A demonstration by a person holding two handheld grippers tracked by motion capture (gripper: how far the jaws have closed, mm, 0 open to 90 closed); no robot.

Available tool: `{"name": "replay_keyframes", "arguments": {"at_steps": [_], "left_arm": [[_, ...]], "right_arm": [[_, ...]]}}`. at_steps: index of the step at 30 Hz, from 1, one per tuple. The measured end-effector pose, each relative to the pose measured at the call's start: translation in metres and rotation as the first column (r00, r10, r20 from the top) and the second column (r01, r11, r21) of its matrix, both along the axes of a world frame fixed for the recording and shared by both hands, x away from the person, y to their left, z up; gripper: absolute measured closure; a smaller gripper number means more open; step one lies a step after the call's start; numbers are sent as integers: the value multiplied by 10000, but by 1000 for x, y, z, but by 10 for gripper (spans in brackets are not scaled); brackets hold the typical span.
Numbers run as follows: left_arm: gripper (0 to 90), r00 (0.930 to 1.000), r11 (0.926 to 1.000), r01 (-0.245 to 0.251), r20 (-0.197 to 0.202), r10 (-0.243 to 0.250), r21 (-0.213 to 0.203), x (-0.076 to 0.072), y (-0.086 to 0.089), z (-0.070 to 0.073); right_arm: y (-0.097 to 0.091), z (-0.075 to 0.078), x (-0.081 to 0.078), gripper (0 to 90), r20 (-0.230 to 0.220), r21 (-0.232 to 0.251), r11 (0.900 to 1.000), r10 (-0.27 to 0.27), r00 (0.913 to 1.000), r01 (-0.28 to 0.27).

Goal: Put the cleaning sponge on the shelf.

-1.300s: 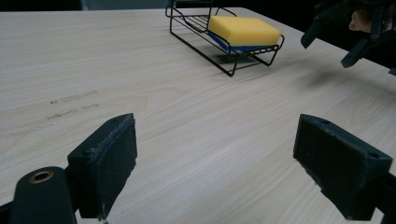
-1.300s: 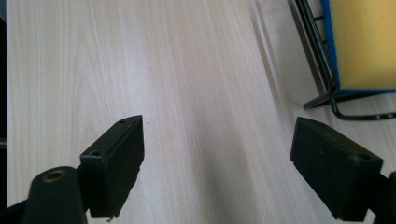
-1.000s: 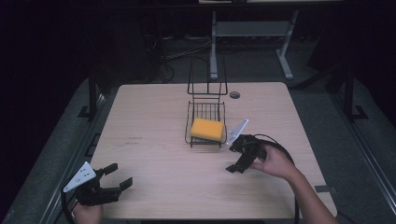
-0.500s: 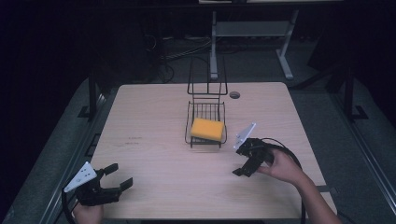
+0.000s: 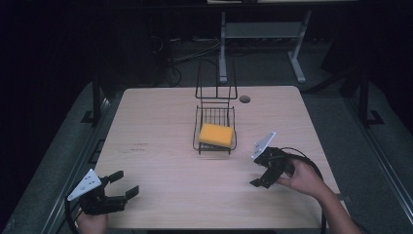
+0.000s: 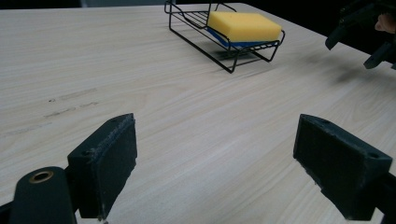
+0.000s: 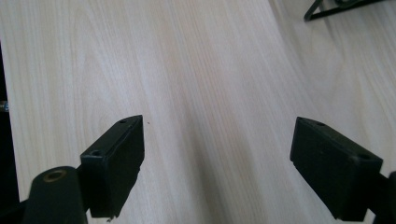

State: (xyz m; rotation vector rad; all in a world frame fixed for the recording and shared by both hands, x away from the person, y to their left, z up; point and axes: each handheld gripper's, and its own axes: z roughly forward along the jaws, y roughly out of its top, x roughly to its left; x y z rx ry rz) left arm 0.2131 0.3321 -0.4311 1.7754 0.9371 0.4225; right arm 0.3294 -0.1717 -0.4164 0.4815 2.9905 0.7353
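A yellow sponge (image 5: 216, 135) with a blue underside lies in a black wire rack (image 5: 215, 116) at the table's middle. In the left gripper view the sponge (image 6: 243, 25) and the rack (image 6: 227, 52) sit far ahead to the right. My left gripper (image 5: 125, 185) is open at the front left corner, its jaws (image 6: 217, 142) wide apart over bare wood. My right gripper (image 5: 261, 176) is right of and nearer than the rack, tilted down at the table. Its jaws (image 7: 215, 144) stand open with nothing between them; a rack corner (image 7: 334, 8) shows at top right.
The light wooden table (image 5: 160, 126) has a small round cable hole (image 5: 244, 99) behind the rack. The rack's tall wire back (image 5: 216, 80) rises at its far end. Dark floor and a metal stand (image 5: 222, 53) lie beyond the far edge.
My right gripper has drawn back from the rack toward the near right of the table and tipped further down. The left gripper has stayed put.
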Motion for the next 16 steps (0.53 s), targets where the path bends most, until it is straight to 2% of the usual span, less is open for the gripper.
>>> {"name": "replay_keyframes", "arguments": {"at_steps": [10,15,16], "left_arm": [[128,10000,10000,15,3,-15,-23,1,-2,-1],[128,10000,10000,23,-49,-23,3,1,-2,-1],[128,10000,10000,13,-61,-13,31,1,-2,-1]], "right_arm": [[-16,-3,-14,174,25,-84,9998,-171,9999,172],[-22,-3,-22,173,57,25,9997,-245,9997,244],[-26,-3,-27,170,102,190,9993,-313,9995,311]]}}
